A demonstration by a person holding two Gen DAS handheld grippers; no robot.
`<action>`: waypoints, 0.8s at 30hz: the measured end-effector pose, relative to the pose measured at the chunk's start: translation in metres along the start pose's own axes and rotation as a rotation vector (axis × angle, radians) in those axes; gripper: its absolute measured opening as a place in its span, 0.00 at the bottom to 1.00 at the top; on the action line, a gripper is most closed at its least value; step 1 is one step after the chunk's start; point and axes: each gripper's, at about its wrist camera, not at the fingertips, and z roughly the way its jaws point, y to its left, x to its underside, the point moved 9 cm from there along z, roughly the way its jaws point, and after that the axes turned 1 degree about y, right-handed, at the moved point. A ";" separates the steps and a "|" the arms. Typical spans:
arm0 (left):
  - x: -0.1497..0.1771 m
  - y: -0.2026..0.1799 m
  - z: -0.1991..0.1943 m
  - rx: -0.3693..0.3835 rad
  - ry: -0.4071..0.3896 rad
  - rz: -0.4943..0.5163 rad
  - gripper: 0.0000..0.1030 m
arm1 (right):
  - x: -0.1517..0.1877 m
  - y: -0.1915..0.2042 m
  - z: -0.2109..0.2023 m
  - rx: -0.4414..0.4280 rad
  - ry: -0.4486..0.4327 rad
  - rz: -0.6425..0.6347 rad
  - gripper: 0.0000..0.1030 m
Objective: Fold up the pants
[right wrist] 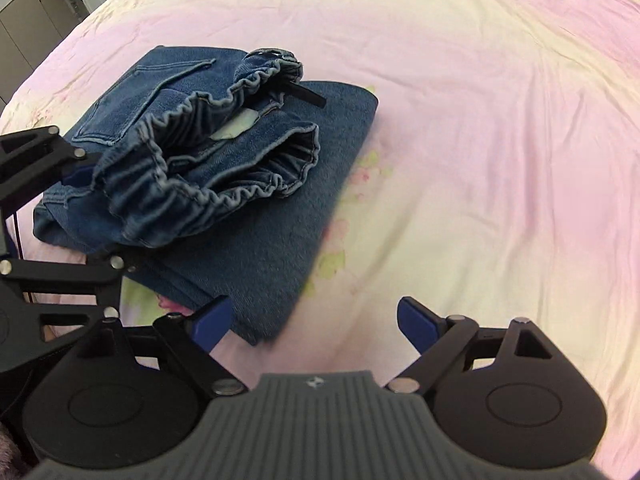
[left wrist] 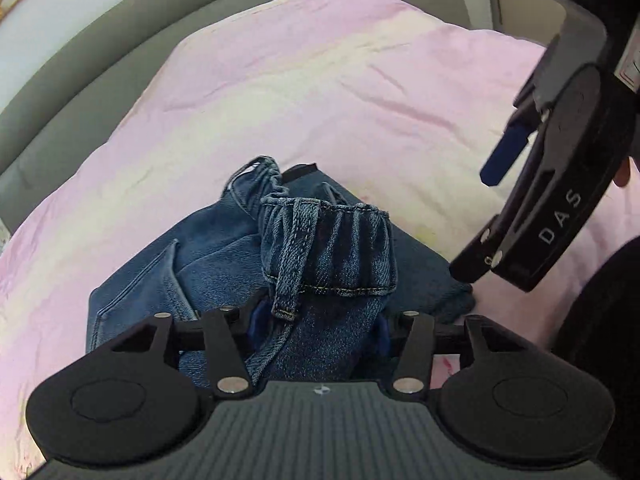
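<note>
On the pink bedsheet, left fingers clamp the jeans; right fingers spread wide.

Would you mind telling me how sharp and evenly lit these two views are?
Left wrist view: strong fisheye bending at the edges, the jeans sharp, lighting soft, the right gripper dark against the pink sheet. Right wrist view: the jeans' near edge slightly smeared, sheet evenly lit, no glare.
</note>
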 end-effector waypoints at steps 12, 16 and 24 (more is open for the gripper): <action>0.042 0.069 -0.053 0.061 0.004 -0.148 0.84 | -0.040 0.033 -0.050 -0.050 -0.118 0.048 0.83; 0.082 0.109 -0.058 0.004 0.127 -0.167 0.84 | -0.064 0.054 -0.043 -0.109 -0.140 0.114 0.78; 0.156 0.138 -0.031 0.075 0.356 -0.305 0.84 | -0.089 0.049 0.006 -0.176 -0.093 0.358 0.64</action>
